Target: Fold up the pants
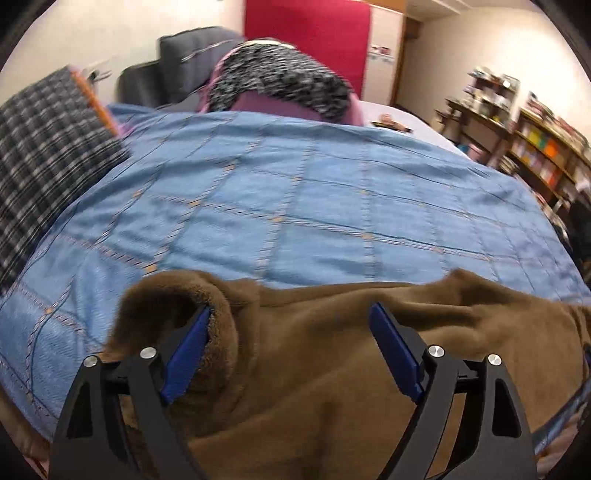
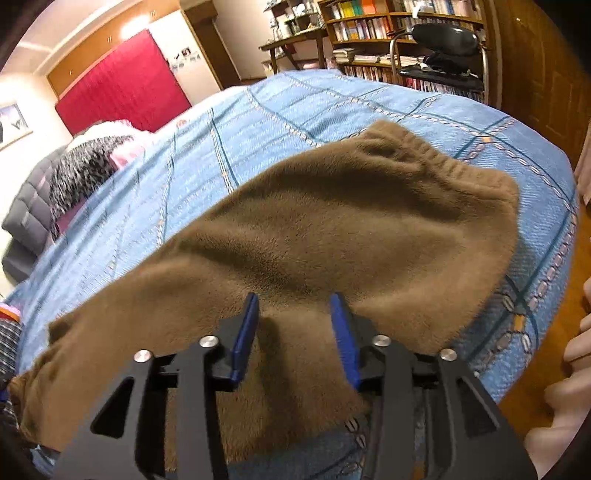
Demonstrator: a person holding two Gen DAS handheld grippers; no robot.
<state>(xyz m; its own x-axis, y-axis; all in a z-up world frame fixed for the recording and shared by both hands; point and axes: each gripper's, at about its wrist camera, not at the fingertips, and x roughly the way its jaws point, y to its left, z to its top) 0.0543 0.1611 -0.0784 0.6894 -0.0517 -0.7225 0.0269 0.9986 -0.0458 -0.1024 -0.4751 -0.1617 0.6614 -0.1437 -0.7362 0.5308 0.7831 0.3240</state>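
Brown fleece pants (image 1: 332,350) lie on the blue bedspread (image 1: 295,203) near the bed's front edge. In the right wrist view the pants (image 2: 332,229) stretch from the elastic waistband at upper right down to a leg end at lower left. My left gripper (image 1: 290,317) is open, its jaws wide apart over the pants, with a curled leg cuff against its left finger (image 1: 184,354). My right gripper (image 2: 293,306) is open, its jaws partly apart with a ridge of the brown fabric between them.
A speckled black-and-white cushion (image 1: 280,85) and grey pillows (image 1: 177,66) lie at the head of the bed. A plaid cloth (image 1: 40,155) lies at left. Bookshelves (image 2: 399,33) and a chair (image 2: 443,55) stand beyond the bed. Wooden floor (image 2: 546,350) at right.
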